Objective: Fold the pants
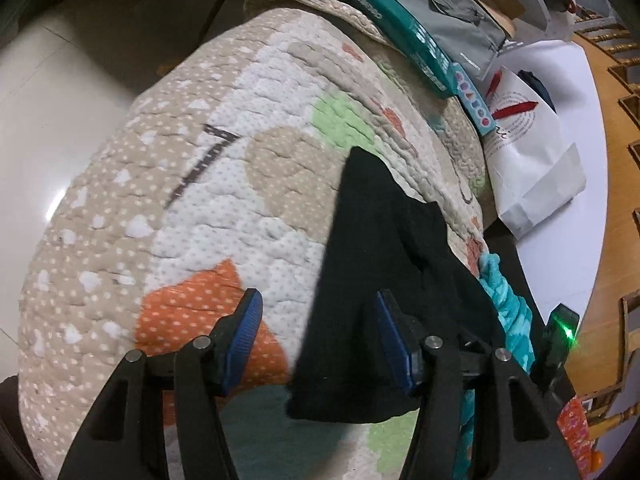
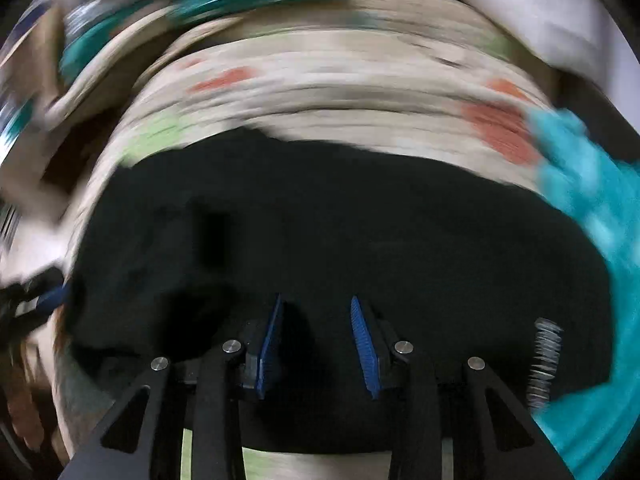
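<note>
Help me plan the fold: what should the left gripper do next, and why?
Probably close the left gripper on the black pants: its jaws stand open with the near edge of the cloth between them, ungripped, on the quilted mat.

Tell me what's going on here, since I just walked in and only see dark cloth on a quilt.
A person with a handheld tool in each hand is folding black pants on a patterned quilt. The left tool stands open over the pants' edge, gripping nothing. The right tool hovers over the dark fabric, its view blurred; its fingers stand apart with no cloth visibly pinched. A turquoise cloth lies beside the pants.
</note>
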A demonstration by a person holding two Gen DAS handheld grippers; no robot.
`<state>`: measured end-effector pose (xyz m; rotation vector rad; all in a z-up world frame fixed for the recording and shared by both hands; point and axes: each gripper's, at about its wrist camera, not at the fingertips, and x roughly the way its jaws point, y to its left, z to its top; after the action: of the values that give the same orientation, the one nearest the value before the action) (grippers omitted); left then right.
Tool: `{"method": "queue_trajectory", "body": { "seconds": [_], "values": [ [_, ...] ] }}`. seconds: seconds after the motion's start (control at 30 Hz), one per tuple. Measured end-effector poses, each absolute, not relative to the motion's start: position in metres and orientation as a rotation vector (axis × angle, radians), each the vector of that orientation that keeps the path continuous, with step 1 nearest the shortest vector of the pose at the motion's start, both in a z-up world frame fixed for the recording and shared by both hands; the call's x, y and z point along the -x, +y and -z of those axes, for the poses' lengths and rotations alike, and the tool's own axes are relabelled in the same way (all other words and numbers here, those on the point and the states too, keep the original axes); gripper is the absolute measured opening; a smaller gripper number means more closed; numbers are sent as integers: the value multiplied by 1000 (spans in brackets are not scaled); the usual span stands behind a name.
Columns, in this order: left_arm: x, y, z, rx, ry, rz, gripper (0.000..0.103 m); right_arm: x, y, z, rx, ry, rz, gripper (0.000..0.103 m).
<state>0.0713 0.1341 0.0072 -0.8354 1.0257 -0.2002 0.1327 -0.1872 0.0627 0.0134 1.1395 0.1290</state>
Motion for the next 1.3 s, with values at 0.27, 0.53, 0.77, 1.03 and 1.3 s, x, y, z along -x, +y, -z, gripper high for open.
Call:
{"method": "queue_trajectory", "body": {
  "seconds": [0.27,0.53,0.77,1.03,1.3],
  "values": [
    [-72,111,-9,772,1007,257,60,-179,-75,-106,17,1101,-495,77],
    [-72,88,-4,707,1074,286,14,-212,53,-45,467,1295,-544,56],
    [-65,103,-17,727,1057,243,9,-213,48,-51,467,1271,-496,13],
    [-44,152,-25,732,1011,108,9,-205,95,-64,431,1216,-576,12],
    [-26,188,-5,913,1103,-15,31,-197,112,-74,332,1157,-641,59]
  ]
}}
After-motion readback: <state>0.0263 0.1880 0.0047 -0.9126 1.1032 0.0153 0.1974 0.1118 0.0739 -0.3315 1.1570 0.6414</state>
